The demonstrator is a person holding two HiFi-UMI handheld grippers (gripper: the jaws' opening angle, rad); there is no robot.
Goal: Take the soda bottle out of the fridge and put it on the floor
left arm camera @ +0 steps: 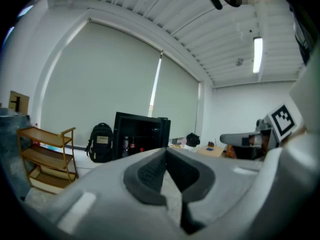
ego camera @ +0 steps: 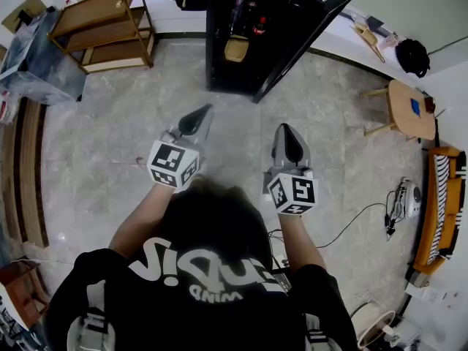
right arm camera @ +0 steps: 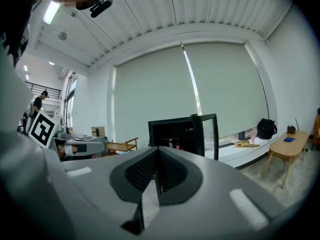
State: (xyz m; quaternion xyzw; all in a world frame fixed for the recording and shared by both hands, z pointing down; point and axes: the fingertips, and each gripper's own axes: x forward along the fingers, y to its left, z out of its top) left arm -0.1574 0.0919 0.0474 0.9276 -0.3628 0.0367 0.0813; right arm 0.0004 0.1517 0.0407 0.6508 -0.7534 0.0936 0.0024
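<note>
Left gripper (ego camera: 207, 110): clenched, empty.
Right gripper (ego camera: 284, 127): clenched, empty.
Floor (ego camera: 110, 145): below both grippers, seen only in head view.
Fridge (ego camera: 227, 68): ahead, door open.
Soda bottle (ego camera: 261, 27): inside fridge, well apart from the grippers.
Backpack (left arm camera: 101, 143): beside fridge, clearest in left gripper view.

Fridge (ego camera: 232, 68) at far end of floor (ego camera: 110, 145), centre; door (ego camera: 303, 39) swung open to its rt. Bottles (ego camera: 259, 26) inside fridge. Shelf rack (ego camera: 106, 28) left of fridge, near but apart. Backpack (left arm camera: 101, 143) betw rack & fridge, by wall. Table (ego camera: 409, 108) rt of fridge, well apart; sofa (ego camera: 442, 203) further rt, nearer person. Bag (ego camera: 413, 55) on ledge (ego camera: 344, 35) behind table. L tool (ego camera: 203, 114) & R tool (ego camera: 287, 130) side by side in front of person, over floor, well short of fridge.
</note>
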